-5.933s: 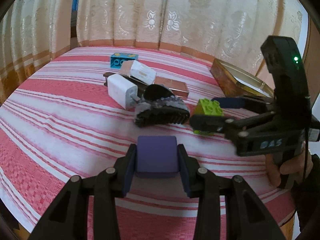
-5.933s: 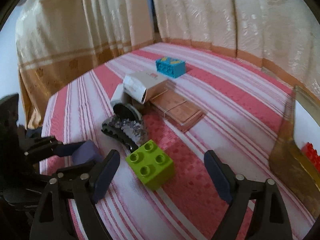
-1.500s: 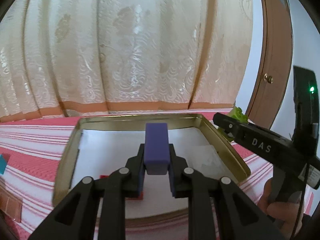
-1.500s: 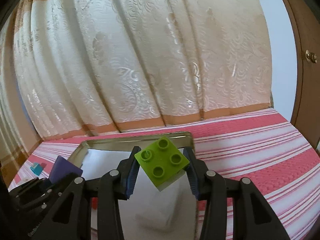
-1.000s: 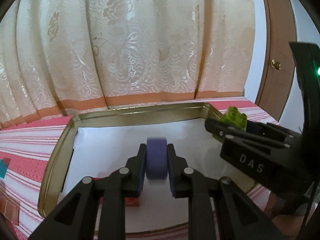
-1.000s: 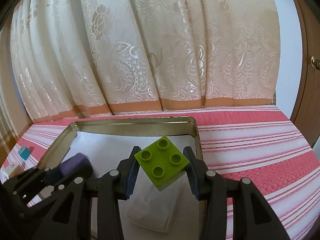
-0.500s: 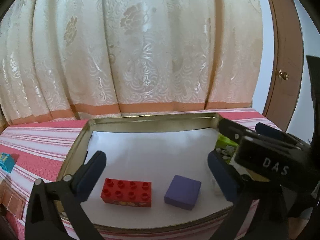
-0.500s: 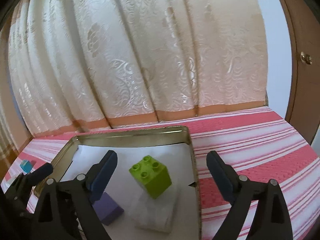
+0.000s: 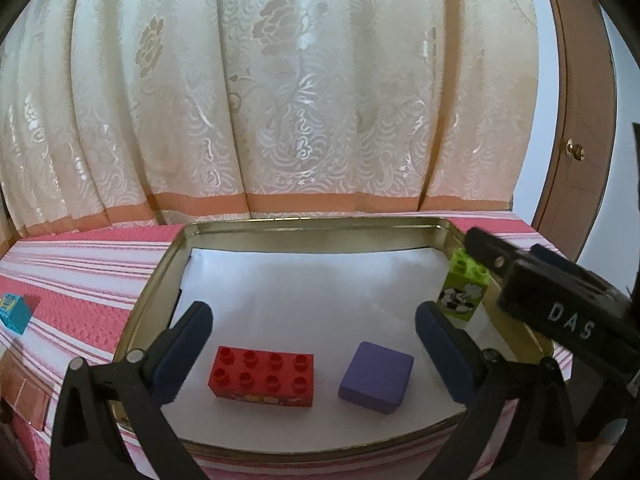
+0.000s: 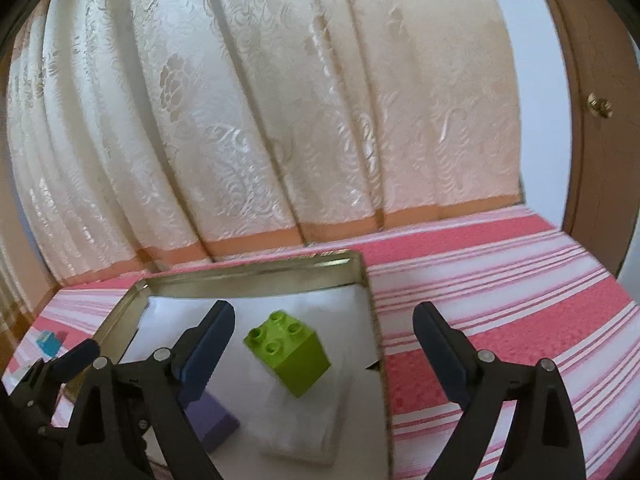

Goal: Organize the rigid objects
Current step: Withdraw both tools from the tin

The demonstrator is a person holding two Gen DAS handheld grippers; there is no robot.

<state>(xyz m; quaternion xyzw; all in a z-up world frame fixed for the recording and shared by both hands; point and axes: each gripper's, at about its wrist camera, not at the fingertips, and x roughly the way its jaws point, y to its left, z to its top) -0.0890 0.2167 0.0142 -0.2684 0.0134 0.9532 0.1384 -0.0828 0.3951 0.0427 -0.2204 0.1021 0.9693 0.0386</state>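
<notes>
1. The left tool [image 9: 312, 354] stood spread wide and held nothing; a second and a half earlier it had been clamped on the purple block [image 9: 376, 376], which now lay flat on the white liner of the metal tin [image 9: 304, 226].
2. The right tool [image 10: 324, 344] was likewise released; the green brick [image 10: 288, 356], pinched between its fingers a second before, sat studs-up inside the tin, on a clear plastic piece [image 10: 308, 436] near the tin's right wall.
3. In the left wrist view, a red brick [image 9: 262, 376] lay just beside the purple block, apart from it, both near the tin's front edge.
4. The green brick [image 9: 464, 290] showed there at the right wall, partly behind the right tool's body.
5. The tin rested on the pink-striped cloth [image 10: 500, 280] covering the worktop.
6. A blue brick [image 9: 14, 312] sat well apart on the cloth to the left, where it had been about six seconds earlier among the unsorted things.
</notes>
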